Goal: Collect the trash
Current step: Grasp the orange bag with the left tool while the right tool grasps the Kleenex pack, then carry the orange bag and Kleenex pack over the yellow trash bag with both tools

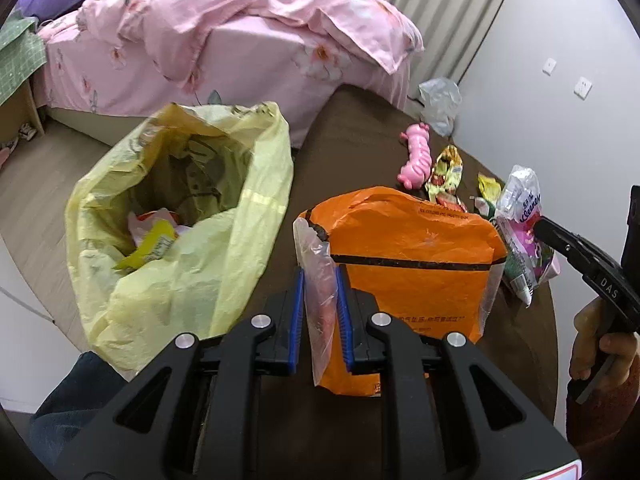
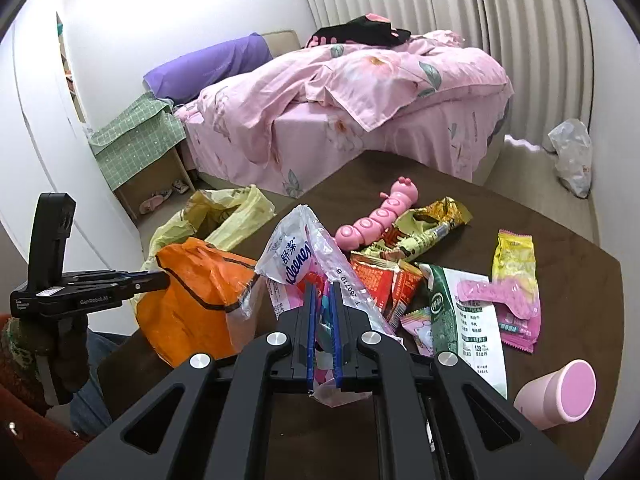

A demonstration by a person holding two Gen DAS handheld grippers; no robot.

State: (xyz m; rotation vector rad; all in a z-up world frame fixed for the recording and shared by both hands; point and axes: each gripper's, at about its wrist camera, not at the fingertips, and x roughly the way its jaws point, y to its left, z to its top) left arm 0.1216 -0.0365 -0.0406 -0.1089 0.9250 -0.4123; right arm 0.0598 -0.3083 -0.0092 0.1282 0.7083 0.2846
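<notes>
Left wrist view is showing the left gripper [image 1: 320, 312] pinching the orange bag [image 1: 404, 256] upright on the bench [image 1: 520, 340] beside the yellow trash bag [image 1: 192, 240], apparently readying transfer, while the right gripper [image 2: 324, 336] is clamping the tissue wrapper [image 2: 296, 256] just right of it.

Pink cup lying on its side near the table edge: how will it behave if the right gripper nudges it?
The pink cup lies on its side on the brown table, so a nudge would probably roll it. It narrows toward one end, so it would likely curve rather than run straight. It sits near the table edge, so it may drop off. It looks rigid, though its weight is unclear.
</notes>
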